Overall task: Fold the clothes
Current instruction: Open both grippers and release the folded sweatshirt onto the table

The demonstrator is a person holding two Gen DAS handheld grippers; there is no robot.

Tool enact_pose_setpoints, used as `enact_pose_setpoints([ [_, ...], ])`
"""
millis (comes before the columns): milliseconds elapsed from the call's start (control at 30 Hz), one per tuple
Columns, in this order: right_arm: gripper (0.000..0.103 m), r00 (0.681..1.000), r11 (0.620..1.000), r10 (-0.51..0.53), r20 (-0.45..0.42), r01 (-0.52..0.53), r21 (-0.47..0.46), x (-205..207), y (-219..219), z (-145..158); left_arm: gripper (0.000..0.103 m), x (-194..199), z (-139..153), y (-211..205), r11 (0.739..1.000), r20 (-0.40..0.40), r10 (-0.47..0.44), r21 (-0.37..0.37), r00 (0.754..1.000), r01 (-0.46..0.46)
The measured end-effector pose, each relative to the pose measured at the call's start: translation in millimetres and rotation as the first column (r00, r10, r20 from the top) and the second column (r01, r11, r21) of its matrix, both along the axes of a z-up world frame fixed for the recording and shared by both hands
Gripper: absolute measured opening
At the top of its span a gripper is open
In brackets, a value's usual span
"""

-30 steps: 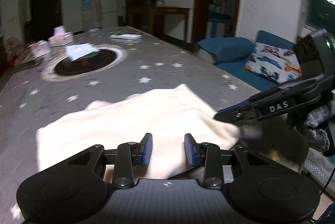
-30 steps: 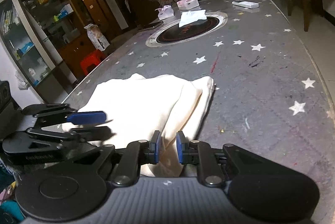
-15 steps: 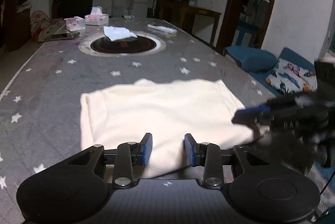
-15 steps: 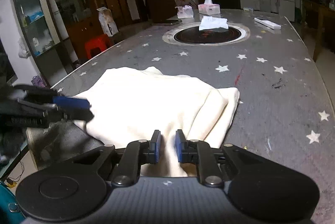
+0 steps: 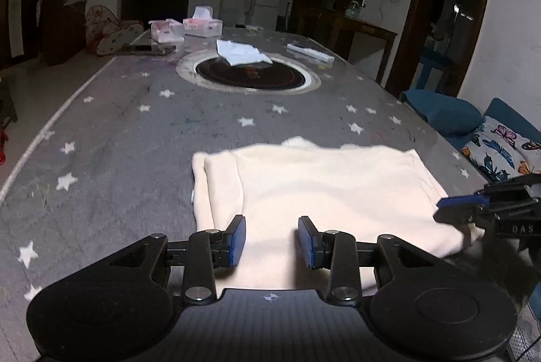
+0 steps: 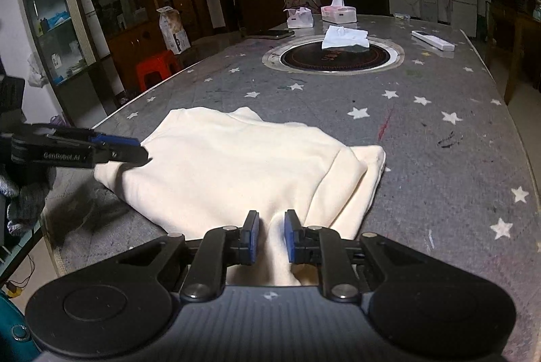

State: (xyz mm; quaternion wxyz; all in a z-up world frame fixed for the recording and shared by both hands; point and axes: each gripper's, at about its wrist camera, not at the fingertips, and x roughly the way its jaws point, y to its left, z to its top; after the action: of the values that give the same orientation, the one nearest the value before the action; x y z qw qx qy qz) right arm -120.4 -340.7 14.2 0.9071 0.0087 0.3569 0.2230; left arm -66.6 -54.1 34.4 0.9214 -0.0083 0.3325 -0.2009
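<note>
Left wrist view: my left tool [image 5: 271, 242] has swung round over the last second, so the cream garment [image 5: 324, 193] now lies square ahead at 12 o'clock on the bench [image 5: 135, 142] instead of skewed. Jaws moderately wide, nothing between them, hovering over the near hem. Right tool [image 5: 456, 206] sits at 3 o'clock by the garment's corner.

Right wrist view: right tool [image 6: 271, 237] has opened slightly; jaws narrow, a ridge of cloth runs between them, grip uncertain. Garment [image 6: 236, 166] is folded flat, doubled edge at 2 o'clock. Judgement: one fold is done and I am lining up the next.
</note>
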Motion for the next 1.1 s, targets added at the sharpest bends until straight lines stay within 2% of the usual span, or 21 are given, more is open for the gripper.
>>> enact_pose_setpoints([
  [367,0.019,0.998,0.999,0.029,0.051,-0.027,-0.025,28.9,17.0,15.5,0.037,19.8,-8.7,-14.1,0.999,-0.004,-0.036,0.032,0.999,0.036],
  [500,0.019,1.000,0.999,0.007,0.029,-0.006,-0.051,49.5,16.9,3.8,0.037,19.9,-8.8,-11.3,0.999,0.000,-0.042,0.033,0.999,0.042],
  [600,0.019,1.000,1.000,-0.015,-0.003,0.015,-0.023,57.2,8.0,-2.9,0.037,20.6,-7.4,-10.0,0.999,0.000,-0.040,0.037,0.999,0.040],
  [700,0.019,1.000,0.999,-0.015,0.013,0.015,-0.041,57.0,8.2,3.7,0.038,25.2,-1.5,-10.8,0.998,0.008,-0.038,0.050,0.999,0.038],
  [900,0.020,0.999,1.000,-0.013,0.039,0.014,-0.022,71.7,15.4,14.4,0.038,52.0,6.5,-20.4,0.998,0.033,-0.034,0.054,0.999,0.032],
  [1100,0.020,1.000,0.999,-0.021,-0.001,0.021,-0.040,91.9,25.3,-0.3,0.037,79.6,-10.3,-26.1,0.996,0.004,-0.020,0.092,1.000,0.020],
])
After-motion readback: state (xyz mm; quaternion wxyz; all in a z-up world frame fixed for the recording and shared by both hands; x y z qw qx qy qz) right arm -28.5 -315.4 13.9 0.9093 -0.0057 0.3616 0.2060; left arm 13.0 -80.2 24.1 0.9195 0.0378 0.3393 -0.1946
